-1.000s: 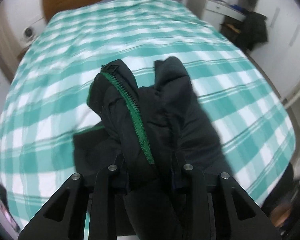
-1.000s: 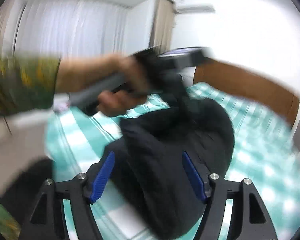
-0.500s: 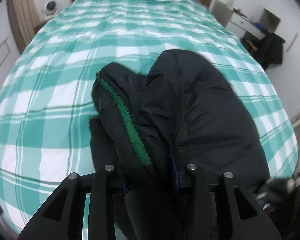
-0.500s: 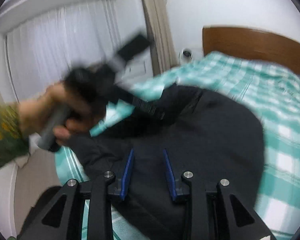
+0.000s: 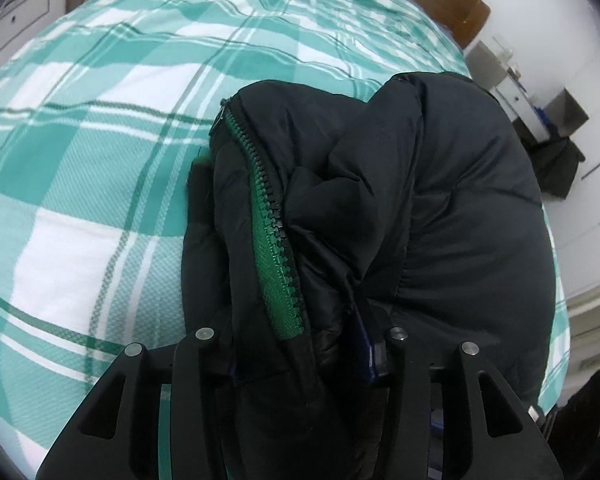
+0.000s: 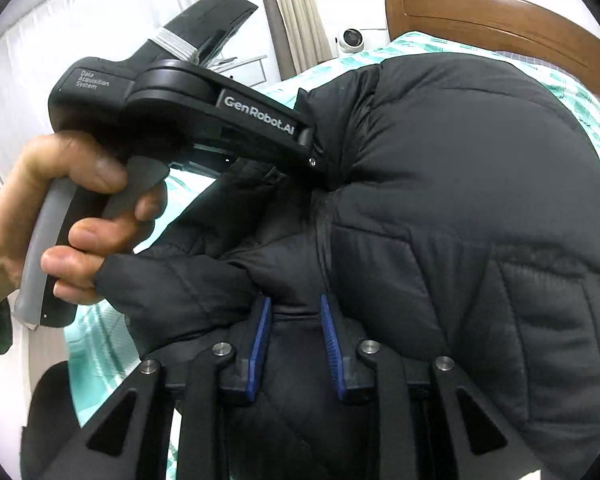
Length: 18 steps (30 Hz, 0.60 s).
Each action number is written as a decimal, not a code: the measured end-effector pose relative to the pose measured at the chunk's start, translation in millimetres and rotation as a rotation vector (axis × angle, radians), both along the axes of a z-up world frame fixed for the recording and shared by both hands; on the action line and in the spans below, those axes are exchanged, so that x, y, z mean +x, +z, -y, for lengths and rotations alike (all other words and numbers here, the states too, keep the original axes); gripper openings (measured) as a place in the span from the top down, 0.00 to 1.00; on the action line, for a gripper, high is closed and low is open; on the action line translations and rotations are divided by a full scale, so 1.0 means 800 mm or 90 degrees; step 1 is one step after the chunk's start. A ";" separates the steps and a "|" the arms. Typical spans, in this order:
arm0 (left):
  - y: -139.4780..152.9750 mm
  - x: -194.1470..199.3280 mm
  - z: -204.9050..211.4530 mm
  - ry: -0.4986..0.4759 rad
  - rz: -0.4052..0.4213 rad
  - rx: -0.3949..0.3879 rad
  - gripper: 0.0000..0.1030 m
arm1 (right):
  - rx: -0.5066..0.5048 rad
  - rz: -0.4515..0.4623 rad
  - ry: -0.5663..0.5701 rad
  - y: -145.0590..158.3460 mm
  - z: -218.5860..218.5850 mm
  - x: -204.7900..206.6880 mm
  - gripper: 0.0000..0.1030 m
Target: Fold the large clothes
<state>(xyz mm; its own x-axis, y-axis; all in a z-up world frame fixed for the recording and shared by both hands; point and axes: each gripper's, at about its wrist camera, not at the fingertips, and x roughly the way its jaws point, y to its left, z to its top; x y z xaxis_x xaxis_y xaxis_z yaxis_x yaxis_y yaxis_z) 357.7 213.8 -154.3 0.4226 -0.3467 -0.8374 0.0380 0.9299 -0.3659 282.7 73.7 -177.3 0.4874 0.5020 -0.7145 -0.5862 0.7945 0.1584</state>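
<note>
Both tool tips buried in jacket point(image 5: 440, 200)

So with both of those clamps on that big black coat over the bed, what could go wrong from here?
The left gripper is opening while the puffy black jacket is bunched between its fingers, so that side could slump into a heap. The green zipper runs right through that grip and might snag. The right gripper pinches only a narrow fold, which could slip.
</note>
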 end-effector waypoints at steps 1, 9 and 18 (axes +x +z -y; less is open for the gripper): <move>-0.001 0.001 0.000 0.002 -0.002 -0.001 0.57 | -0.005 0.002 -0.002 0.000 -0.001 0.000 0.76; 0.006 0.005 0.005 -0.012 -0.002 0.021 0.56 | -0.024 0.026 -0.014 0.050 -0.010 -0.030 0.75; 0.005 0.016 0.000 -0.016 -0.019 0.001 0.56 | 0.049 0.033 0.067 0.048 -0.052 -0.063 0.75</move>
